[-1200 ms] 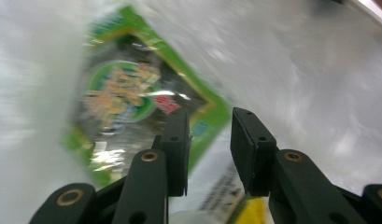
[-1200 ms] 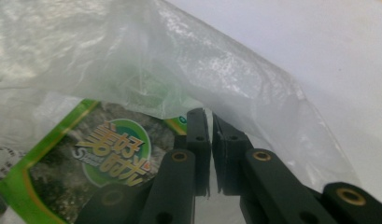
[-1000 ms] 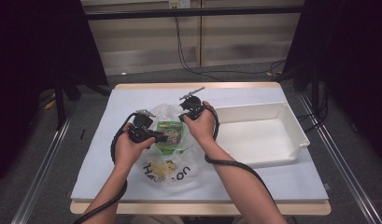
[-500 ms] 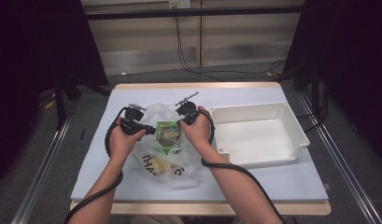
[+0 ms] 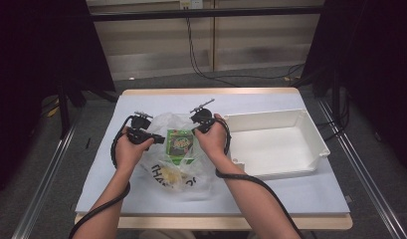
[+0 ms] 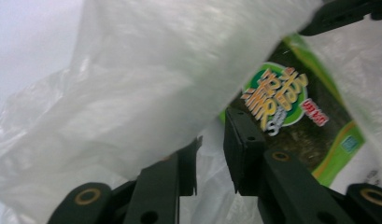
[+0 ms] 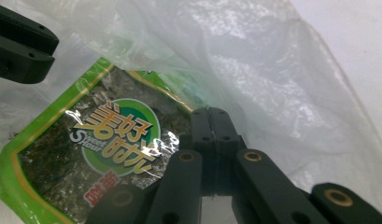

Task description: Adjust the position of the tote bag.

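A thin white plastic bag (image 5: pixel 191 179) lies on the table with a green seaweed snack packet (image 5: pixel 181 142) showing in its mouth. My left gripper (image 5: pixel 160 140) is at the bag's left rim. Its jaws (image 6: pixel 210 140) have just been opening and stand a little apart; bag film (image 6: pixel 156 84) drapes over one of them, and the pads press on nothing. The packet (image 6: pixel 291 116) lies just beyond them. My right gripper (image 5: pixel 196 131) is at the bag's right rim, jaws (image 7: pixel 211 114) shut on the film (image 7: pixel 272 84) beside the packet (image 7: pixel 86 149).
A white empty tray (image 5: pixel 315 137) stands on the table to the right of the bag, close to my right hand. Black cables trail from both grippers toward the table's front edge. A pale sheet (image 5: pixel 300 194) covers the tabletop.
My left gripper has moved left, off the packet to the bag's left rim, and the bag's mouth is spread wider. The right hand has barely shifted.
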`<state>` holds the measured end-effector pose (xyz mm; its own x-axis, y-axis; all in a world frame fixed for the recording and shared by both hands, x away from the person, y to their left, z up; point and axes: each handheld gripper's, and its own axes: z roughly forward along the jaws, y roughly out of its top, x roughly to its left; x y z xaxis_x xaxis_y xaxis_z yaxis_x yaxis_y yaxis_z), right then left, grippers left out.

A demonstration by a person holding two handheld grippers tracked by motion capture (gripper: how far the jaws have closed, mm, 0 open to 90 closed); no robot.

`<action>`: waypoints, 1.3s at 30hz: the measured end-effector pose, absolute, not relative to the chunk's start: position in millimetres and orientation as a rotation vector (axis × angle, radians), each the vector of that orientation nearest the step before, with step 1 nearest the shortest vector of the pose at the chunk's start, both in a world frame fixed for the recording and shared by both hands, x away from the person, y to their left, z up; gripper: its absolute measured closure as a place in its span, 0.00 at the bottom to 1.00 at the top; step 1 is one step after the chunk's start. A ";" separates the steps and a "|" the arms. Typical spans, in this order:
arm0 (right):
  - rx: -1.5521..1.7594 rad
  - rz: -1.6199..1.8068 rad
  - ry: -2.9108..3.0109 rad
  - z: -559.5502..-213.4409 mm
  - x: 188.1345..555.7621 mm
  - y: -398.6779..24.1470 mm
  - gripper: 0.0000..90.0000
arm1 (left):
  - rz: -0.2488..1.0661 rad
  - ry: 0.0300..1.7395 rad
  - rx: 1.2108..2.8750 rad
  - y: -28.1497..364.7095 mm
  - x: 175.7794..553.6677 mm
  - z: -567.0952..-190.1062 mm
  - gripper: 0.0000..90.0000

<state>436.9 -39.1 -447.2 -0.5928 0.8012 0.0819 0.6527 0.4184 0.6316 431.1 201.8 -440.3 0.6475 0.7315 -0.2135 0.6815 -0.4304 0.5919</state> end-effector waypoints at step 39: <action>1.262 0.920 2.455 -459.4 431.6 -37.1 1.00 | 0.020 1.165 2.193 174.8 444.5 -462.0 0.67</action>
<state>431.6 -37.1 -459.4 -0.6019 0.7948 0.0769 0.6498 0.4316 0.6257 444.5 174.8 -462.0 0.6055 0.7472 -0.2740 0.7372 -0.3968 0.5469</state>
